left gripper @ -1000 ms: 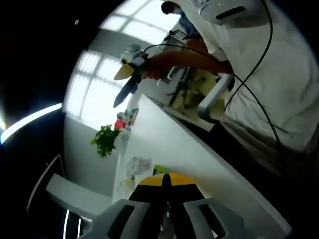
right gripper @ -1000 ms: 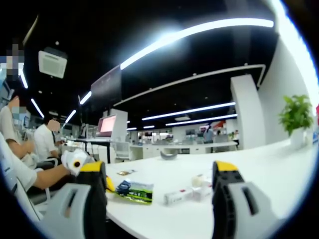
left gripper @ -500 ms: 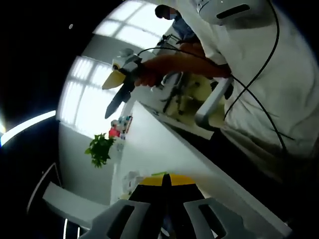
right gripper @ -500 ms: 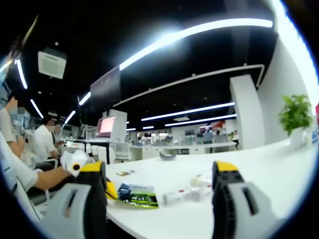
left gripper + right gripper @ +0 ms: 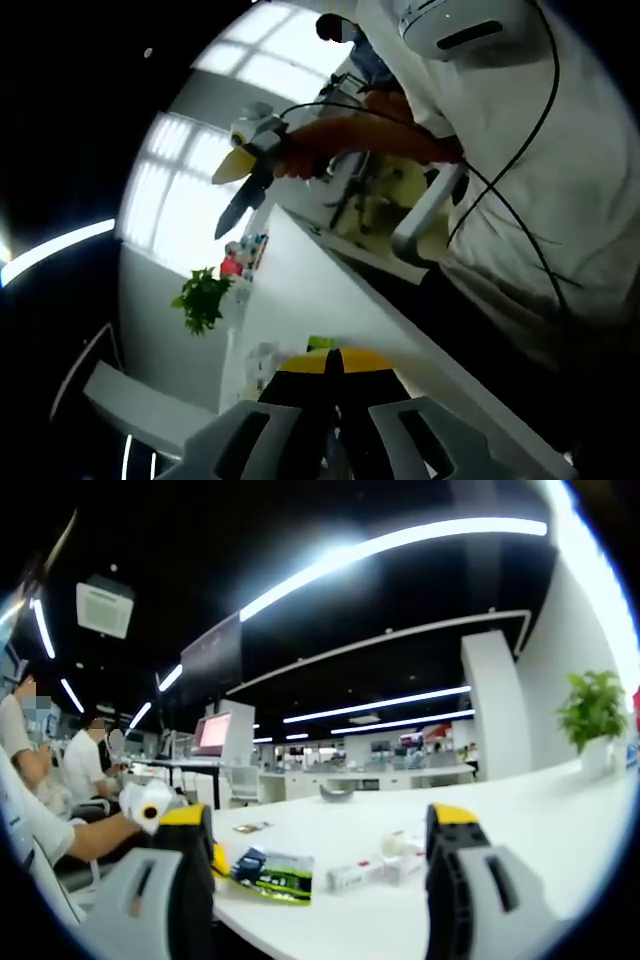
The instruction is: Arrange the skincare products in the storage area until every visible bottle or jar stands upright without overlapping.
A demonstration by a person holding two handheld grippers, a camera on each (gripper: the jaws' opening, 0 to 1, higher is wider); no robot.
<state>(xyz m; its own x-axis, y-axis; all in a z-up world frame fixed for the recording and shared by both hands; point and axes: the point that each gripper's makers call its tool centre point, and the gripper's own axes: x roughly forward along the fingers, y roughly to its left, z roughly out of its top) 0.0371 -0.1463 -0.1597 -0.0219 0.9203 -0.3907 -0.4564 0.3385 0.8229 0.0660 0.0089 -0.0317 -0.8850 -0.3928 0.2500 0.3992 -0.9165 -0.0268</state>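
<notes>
My right gripper (image 5: 322,822) is open, its jaws wide apart with nothing between them, held above a white table (image 5: 520,810). On the table beyond it lie a green and blue packet (image 5: 268,863), a white tube (image 5: 352,874) on its side and a small white box (image 5: 402,848). My left gripper (image 5: 335,360) is shut, its yellow tips pressed together with nothing visible in them. It looks along the tilted white table (image 5: 320,290). In the left gripper view a person's hand holds the right gripper (image 5: 226,224) up in the air, past the table's edge.
A potted plant (image 5: 592,708) stands at the table's far right end, the same plant (image 5: 203,298) showing beside some colourful items (image 5: 245,252). A person in a white shirt (image 5: 520,150) with a black cable stands close to the table. Seated people (image 5: 85,765) are at the left.
Both views have shifted only slightly with the hands. The raised right gripper wavers a little in the left gripper view. The things on the table lie where they were.
</notes>
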